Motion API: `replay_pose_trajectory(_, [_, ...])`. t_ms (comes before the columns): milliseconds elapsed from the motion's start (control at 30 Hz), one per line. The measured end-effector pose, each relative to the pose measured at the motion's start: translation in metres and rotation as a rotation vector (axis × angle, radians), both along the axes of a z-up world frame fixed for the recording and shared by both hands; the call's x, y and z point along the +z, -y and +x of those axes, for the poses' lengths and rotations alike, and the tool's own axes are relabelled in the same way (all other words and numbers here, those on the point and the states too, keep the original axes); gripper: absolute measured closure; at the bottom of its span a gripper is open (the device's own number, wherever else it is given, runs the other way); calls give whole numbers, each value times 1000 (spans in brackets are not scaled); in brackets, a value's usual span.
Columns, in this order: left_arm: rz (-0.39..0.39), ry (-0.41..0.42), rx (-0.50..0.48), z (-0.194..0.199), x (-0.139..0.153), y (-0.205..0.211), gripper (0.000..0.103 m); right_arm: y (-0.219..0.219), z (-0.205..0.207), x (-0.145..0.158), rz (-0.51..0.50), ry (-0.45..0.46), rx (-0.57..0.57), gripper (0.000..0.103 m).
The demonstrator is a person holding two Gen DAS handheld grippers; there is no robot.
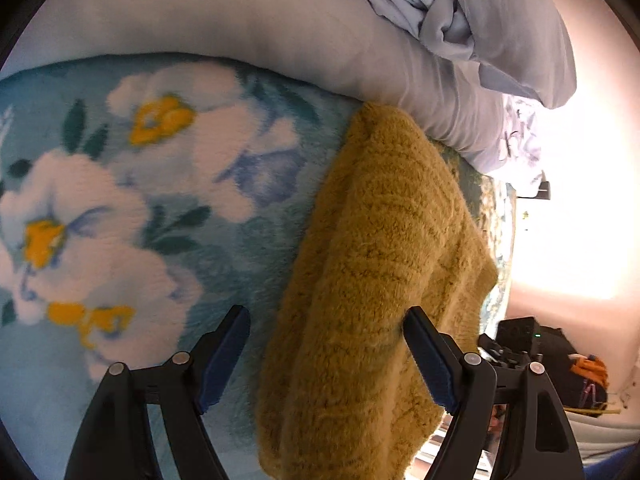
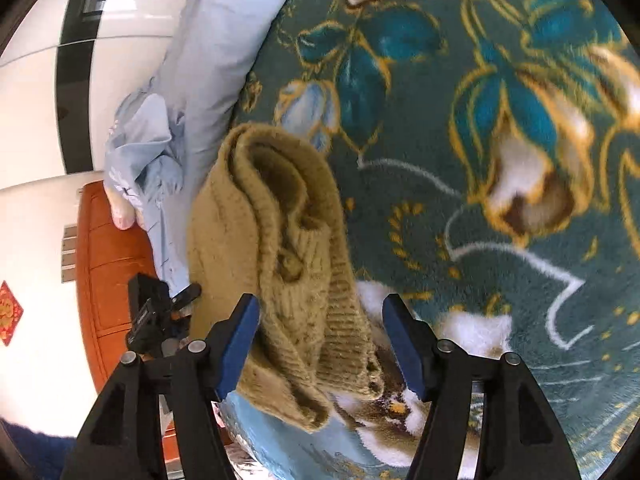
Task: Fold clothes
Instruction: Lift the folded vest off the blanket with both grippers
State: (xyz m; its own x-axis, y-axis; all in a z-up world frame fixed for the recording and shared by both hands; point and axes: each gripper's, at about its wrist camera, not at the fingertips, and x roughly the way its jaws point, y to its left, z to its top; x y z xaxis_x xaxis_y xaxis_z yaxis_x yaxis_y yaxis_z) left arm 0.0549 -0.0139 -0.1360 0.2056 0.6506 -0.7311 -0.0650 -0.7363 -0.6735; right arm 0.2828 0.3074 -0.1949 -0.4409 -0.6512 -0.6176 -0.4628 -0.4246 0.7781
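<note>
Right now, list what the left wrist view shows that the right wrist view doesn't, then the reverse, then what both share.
Left wrist only: the light blue floral blanket, the bright window glare, and a dark bag on the floor.

Right wrist only: the dark teal floral blanket, an orange wooden cabinet and a red wall decoration.

Both: the mustard knitted sweater bunched on the bed beside the pale blue bedding, with the left gripper and right gripper open.

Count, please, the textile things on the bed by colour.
Mustard yellow: 1, knitted sweater
Light blue: 2, pillow and crumpled sheet
Floral teal: 1, fleece blanket
Total: 4
</note>
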Motion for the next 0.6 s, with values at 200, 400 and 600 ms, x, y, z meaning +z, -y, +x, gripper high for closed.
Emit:
replay_pose_trajectory(200, [86,23,-65,1,-2,-5,22,4,-16,-7,-51,-81,43,35])
replay_pose_trajectory(400, [75,8,-103,-8,-9,-24,22,9,-31,-7,-69,-111,102,30])
replay_pose_trajectory(600, [50,-25,-124,3,-7,-23,23,24,-48,-8,-59,-103,114,30])
